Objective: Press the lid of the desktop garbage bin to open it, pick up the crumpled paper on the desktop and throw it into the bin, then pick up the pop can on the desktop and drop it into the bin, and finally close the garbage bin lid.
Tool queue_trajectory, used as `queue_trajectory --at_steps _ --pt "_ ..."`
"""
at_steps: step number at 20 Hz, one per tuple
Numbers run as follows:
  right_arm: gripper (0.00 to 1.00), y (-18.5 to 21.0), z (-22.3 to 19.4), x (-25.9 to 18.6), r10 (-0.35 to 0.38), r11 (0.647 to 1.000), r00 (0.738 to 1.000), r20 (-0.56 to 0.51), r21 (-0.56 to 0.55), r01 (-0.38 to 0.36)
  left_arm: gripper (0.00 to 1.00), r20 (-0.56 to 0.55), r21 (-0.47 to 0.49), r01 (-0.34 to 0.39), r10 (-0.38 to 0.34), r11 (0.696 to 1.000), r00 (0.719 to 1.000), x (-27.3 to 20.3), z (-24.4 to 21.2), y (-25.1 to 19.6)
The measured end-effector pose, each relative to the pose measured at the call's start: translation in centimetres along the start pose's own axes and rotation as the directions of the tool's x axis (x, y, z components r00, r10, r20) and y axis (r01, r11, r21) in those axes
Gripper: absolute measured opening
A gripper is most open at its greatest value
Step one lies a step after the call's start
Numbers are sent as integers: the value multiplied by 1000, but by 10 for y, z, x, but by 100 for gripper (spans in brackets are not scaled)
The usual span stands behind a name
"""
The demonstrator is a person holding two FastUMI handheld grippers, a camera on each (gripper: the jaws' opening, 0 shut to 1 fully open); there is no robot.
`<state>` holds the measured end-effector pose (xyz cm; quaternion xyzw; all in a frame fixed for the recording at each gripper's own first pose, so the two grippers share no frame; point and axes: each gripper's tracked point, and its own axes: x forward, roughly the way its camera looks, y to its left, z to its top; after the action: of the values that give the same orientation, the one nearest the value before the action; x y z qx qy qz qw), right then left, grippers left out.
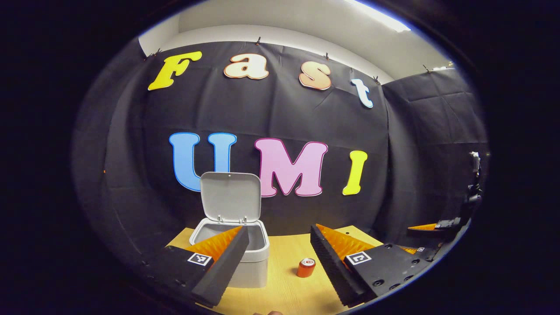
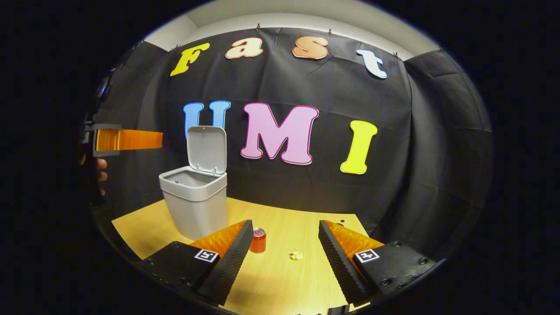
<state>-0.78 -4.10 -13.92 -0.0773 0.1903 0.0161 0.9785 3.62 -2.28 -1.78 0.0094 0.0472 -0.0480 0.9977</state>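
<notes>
A black cloth wall backs the wooden table (image 2: 280, 271) I'm working over. On the left I see the garbage bin (image 2: 197, 205) standing at the table's far side, its lid (image 2: 206, 149) swung upright and open. My left claw (image 1: 278, 253) hangs above the table with its jaws spread wide and nothing between them, one finger in front of the bin. The pop can (image 2: 258, 240) stands upright just right of the bin, nearer to me. A small pale scrap (image 2: 296, 255) lies further right. My right claw (image 2: 284, 249) also gapes wide, holding nothing
</notes>
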Motion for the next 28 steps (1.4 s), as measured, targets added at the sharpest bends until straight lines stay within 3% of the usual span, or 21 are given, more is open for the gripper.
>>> queue_trajectory --at_steps 2,6,10,13,18,22,28 --pt "96 2 -35 19 35 998 992 -118 -45 -41 95 -15 14 -5 5 1000 1000 -5 -9 -3" --pt "96 -3 -73 59 74 993 964 -257 -70 -95 95 -59 30 7 -5 1000 998 -10 -34 -12" --pt "97 -23 -112 100 49 996 930 -365 -57 -75 96 -118 48 -11 16 999 993 -6 -60 -14" --pt "98 -32 -152 129 39 993 891 -452 -85 -86 96 -182 41 -62 69 997 981 4 -81 -7" --pt "98 -28 -217 173 93 996 799 -595 43 -84 96 -249 21 -155 155 988 956 12 -106 4" --pt "98 -40 -252 207 67 997 777 -626 16 -74 95 -304 13 -241 234 970 924 15 -126 16" --pt "98 -46 -292 230 68 997 710 -701 70 -26 96 -345 18 -327 313 945 885 17 -138 28"
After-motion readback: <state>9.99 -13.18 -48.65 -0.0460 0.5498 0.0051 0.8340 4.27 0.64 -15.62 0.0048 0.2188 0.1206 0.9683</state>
